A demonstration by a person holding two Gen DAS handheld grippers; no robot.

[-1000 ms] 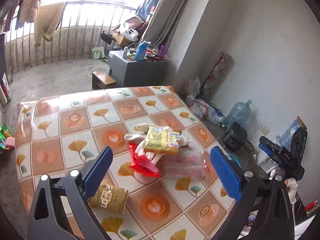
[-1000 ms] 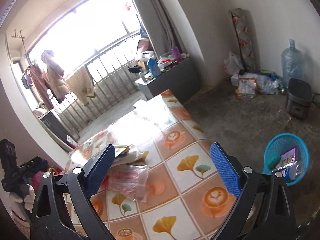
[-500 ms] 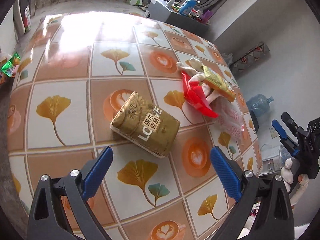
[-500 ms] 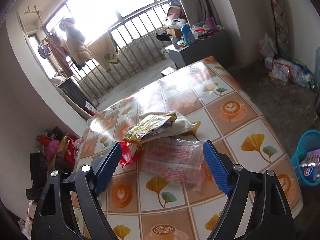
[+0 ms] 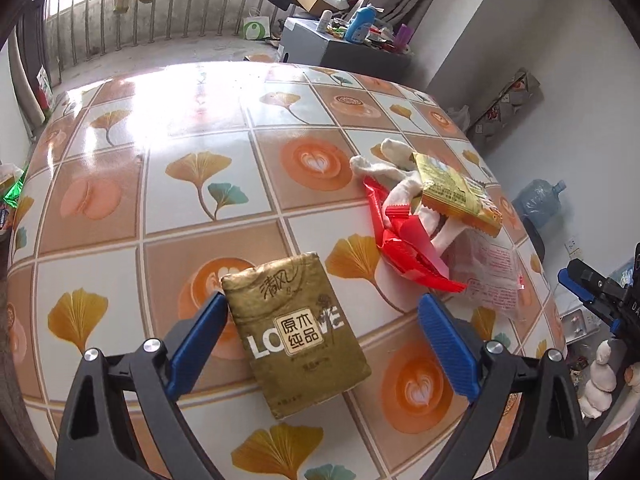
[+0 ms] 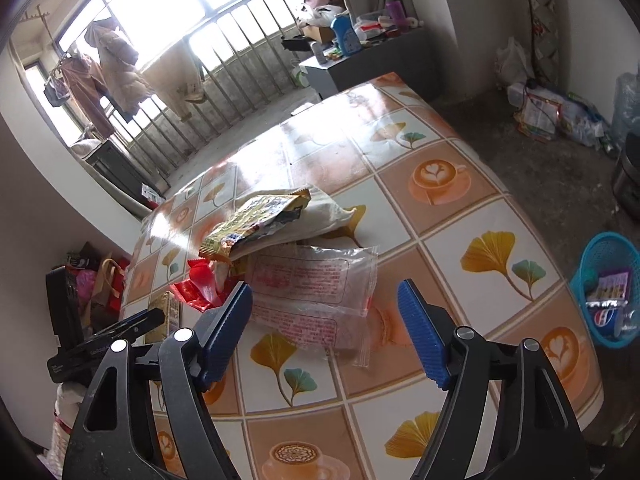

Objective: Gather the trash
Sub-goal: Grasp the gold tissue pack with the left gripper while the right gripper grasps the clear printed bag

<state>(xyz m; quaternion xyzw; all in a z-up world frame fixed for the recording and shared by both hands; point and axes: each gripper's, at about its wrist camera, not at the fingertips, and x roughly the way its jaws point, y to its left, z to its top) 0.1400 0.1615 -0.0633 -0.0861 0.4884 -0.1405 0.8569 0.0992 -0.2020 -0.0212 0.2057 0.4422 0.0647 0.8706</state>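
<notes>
Left gripper (image 5: 322, 336) hung spread wide around a gold rectangular tissue packet (image 5: 296, 334); red crumpled wrapper (image 5: 404, 244) lay far right; right gripper (image 6: 324, 332) gaped too.

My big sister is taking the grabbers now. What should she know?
Left gripper: open, around the gold tissue pack, not squeezing it.
Right gripper: open, holding nothing, at the clear plastic bag.
On the table: red wrapper, yellow snack packet, white cloth, piled together.
Blue basket on the floor has some trash in it.
Left: pick all this up and drop it in.
</notes>
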